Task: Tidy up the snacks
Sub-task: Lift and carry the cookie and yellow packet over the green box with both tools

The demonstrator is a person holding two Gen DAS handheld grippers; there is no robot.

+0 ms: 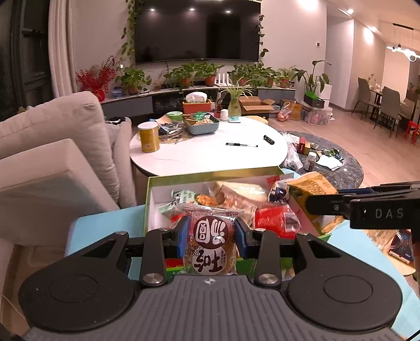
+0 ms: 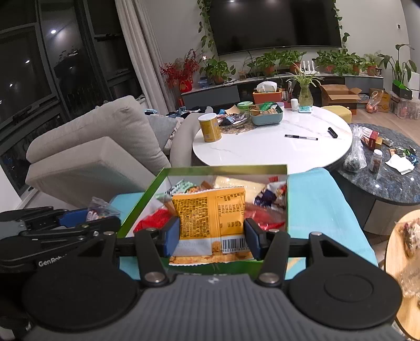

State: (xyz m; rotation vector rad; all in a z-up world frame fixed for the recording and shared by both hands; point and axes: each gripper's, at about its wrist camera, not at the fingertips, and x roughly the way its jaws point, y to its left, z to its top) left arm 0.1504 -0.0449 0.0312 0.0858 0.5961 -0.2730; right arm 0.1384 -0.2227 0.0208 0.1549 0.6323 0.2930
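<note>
The left gripper [image 1: 212, 233] is clamped on a clear-wrapped round cake [image 1: 212, 244] with a brown label, its blue pads pressing the wrapper from both sides at the lower centre of the left view. The right gripper [image 2: 212, 233] grips a yellow bag [image 2: 210, 217], barcode side up, at the lower centre of the right view; the same bag shows at the right edge of the left view, held above the box's right corner.

Behind both packets sits a green box [image 2: 225, 168] with a white inside, open and full of snacks: a red packet [image 1: 273, 217], a pale bag, a blue-and-white one, blurred and hard to tell apart. The box rests on a turquoise cloth [image 2: 315, 204]. The held packets hide much of the box's near half in each view.

Past the box, mid-frame, is a white table [image 2: 273, 152] with a yellow can [image 2: 210, 127] at its left, a teal tray [image 2: 266, 115] of small packets, a pen [image 2: 300, 137] and a plant in a vase. To its right a dark round table [image 2: 393, 183] carries a jar, boxes and wrappers. A grey sofa [image 2: 105, 147] fills the left; a TV [image 2: 275, 23] hangs at top centre over a row of potted plants.
</note>
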